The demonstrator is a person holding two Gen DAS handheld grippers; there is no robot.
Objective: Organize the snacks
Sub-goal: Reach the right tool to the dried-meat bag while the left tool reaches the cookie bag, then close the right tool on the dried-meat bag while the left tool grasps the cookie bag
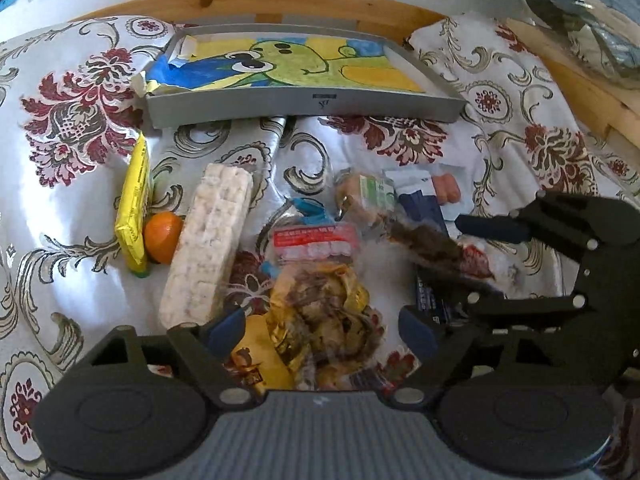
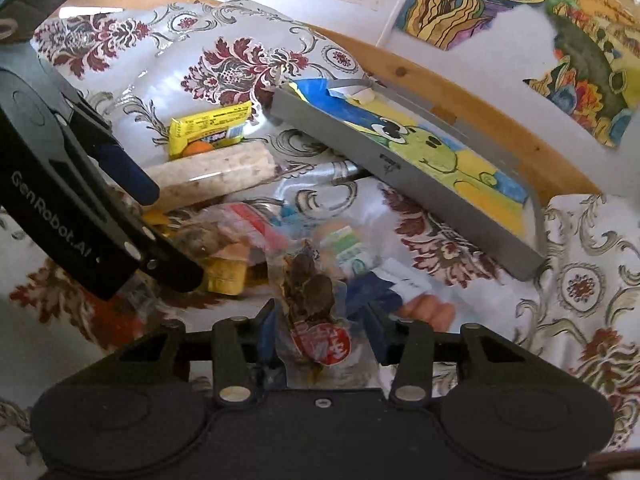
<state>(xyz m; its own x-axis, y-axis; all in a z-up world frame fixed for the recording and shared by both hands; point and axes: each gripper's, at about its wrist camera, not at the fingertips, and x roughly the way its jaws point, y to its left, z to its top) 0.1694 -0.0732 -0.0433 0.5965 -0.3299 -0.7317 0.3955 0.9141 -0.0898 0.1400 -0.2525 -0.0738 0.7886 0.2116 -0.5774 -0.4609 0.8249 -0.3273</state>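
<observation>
The right tongs (image 2: 320,336) are spread, straddling a clear packet of dark dried snack (image 2: 310,292) without squeezing it. The left tongs (image 1: 322,326) are also released, hovering over a crinkled gold packet (image 1: 320,308) in the snack pile. One rice-cracker bar (image 1: 208,244), one orange (image 1: 162,236) and one yellow pack (image 1: 134,204) lie left of the pile, touching one another. One grey tray (image 1: 304,102) sits beyond, a bare strip of floral cloth (image 1: 72,184) between. A wooden edge (image 1: 256,2) bounds the far side.
</observation>
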